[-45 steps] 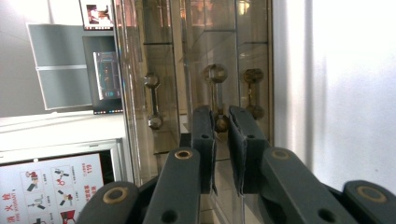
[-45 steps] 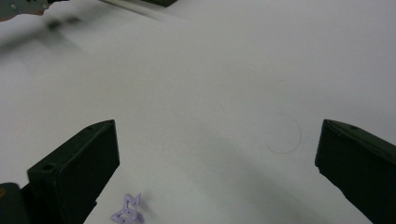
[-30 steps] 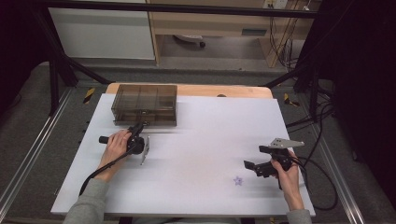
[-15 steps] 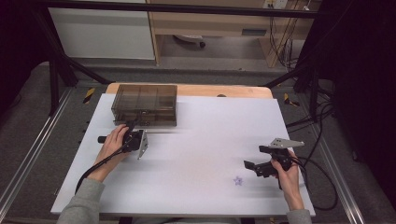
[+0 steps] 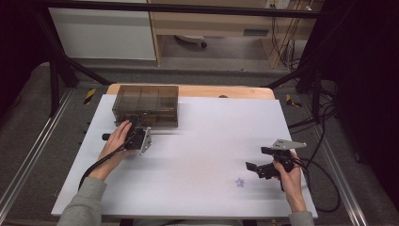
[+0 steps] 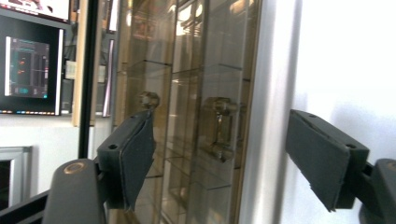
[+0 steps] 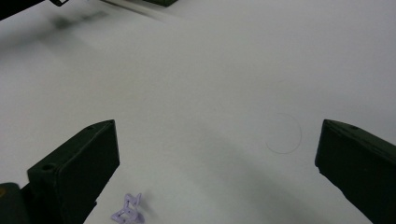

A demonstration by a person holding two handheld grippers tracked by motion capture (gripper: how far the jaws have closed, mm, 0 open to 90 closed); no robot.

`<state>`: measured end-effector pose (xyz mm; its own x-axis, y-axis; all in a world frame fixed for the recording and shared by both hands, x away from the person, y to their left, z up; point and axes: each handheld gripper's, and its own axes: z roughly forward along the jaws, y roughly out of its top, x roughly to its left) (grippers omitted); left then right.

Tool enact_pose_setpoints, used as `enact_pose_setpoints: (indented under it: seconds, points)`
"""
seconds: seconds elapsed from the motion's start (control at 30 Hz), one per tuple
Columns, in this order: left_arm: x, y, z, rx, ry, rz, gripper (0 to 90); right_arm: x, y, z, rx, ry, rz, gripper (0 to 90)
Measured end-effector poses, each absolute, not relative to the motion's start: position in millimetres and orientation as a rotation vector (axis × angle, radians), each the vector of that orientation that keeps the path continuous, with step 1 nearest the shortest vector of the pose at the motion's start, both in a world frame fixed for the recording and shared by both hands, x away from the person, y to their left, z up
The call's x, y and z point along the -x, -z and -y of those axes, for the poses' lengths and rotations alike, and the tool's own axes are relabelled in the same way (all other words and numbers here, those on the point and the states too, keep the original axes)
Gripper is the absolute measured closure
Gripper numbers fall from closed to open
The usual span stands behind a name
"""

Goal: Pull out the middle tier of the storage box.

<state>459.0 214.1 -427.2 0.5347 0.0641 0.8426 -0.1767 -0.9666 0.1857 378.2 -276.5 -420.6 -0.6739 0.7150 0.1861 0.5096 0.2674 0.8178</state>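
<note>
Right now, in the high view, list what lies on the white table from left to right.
Left gripper at the front of the smoky clear compartment box → small purple star → right gripper, with the table bare between.

Both arms are in grey sleeves. The left tool (image 5: 136,137) is a chunky black body with a grey three-cornered plate on its side and a black cable trailing off it. The right tool (image 5: 258,167) is the same build, plate on top, black cable looping away. Jaws are matte black wedges, each with a small screw hole, and the left pads (image 6: 137,158) look rough-edged
</note>
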Motion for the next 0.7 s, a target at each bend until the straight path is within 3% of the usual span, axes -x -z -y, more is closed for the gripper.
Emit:
enact_pose_setpoints:
  seconds: [0.7]
  points:
    - [-473,438,-211,-2.578,-1.462,0.064,55.2,-378,421,277,-1.138,-1.361,-2.319,0.5]
